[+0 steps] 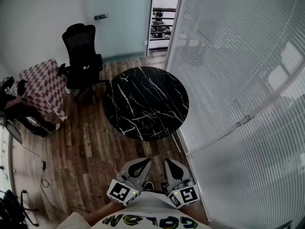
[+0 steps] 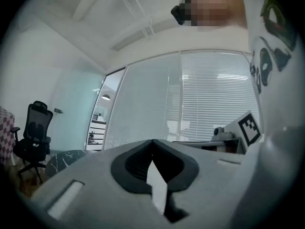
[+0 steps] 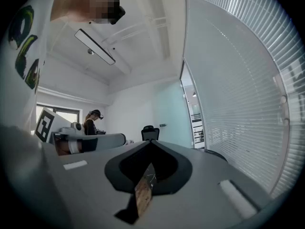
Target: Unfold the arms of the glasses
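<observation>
Biggest thing on my screen is the glass wall with blinds [image 1: 238, 70], filling the whole right side of the head view, and the wooden floor [image 1: 86, 142] runs beside it. Next, a round black marble table [image 1: 146, 101] stands just beside that wall, with a stretch of floor between it and me. Left of it there's a table under a checked cloth [image 1: 45, 87], with a black office chair [image 1: 83, 61] between the two tables. A frosted door [image 1: 121, 18] sits behind the chair, and a thin cable [image 1: 38, 161] trails over the boards at the left. Down at the bottom edge, tight against the wearer's white shirt [image 1: 147, 213], I have the left gripper [image 1: 142, 163] and the right gripper [image 1: 171, 165] side by side, well short of the table. Each gripper's own view shows its two jaws pressed together at the tips, nothing pinched. Each view catches the other gripper's marker cube off to the side [image 2: 249, 128] [image 3: 45, 123]. Far back in the right gripper view there's a standing person in a cap [image 3: 90, 123] (small, so I can't read more). The dark shapes at the head view's left edge are cut off, and I can't say what they are. As for the glasses, I can't tell where they are from any of the three views.
</observation>
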A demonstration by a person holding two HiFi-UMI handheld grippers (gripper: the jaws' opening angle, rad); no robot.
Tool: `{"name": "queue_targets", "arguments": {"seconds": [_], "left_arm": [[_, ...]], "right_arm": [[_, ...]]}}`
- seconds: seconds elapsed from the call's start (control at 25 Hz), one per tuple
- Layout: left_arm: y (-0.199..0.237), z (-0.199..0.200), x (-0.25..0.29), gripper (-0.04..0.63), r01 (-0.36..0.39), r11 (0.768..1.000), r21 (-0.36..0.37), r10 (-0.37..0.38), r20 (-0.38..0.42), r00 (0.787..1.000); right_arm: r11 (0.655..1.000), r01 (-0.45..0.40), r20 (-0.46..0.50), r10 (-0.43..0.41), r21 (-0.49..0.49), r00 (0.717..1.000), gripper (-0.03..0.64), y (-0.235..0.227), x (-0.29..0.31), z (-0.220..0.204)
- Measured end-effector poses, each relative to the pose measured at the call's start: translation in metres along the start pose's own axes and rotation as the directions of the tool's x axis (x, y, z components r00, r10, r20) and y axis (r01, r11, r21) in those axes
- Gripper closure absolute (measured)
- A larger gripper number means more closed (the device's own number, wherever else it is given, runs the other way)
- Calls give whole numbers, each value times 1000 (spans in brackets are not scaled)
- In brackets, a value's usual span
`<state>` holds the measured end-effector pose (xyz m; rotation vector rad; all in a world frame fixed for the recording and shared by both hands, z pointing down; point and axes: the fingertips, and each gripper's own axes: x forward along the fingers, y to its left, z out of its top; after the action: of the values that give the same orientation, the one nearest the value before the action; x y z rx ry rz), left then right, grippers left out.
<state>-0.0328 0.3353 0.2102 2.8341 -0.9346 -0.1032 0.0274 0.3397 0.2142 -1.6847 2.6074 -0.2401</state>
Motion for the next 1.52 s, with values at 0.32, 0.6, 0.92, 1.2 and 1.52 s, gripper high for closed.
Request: {"name": "queue_targets", "arguments": {"seconds": [0.32, 0.6, 0.92, 1.2, 1.52], "left_arm": [[-4, -3, 6, 591, -1, 1000, 0, 1, -8, 1000], [-20, -9, 20, 591, 4, 1000, -8, -4, -29, 1000], [-47, -26, 34, 591, 6, 1000, -21, -7, -56, 998], [-68, -32, 42, 591, 16, 1000, -26, -18, -64, 998], [-64, -40, 51, 591, 5, 999, -39, -8, -73, 997]], "right_arm": [[999, -31, 38, 30, 22, 999, 614, -4, -4, 6], [999, -27, 23, 26, 38, 999, 614, -18, -17, 5], [999, -9, 11, 9, 51, 1000, 614, -43, -44, -6], [998, -16, -7, 16, 57, 1000, 614, -49, -61, -12], [998, -37, -15, 38, 59, 999, 614, -53, -54, -17]]}}
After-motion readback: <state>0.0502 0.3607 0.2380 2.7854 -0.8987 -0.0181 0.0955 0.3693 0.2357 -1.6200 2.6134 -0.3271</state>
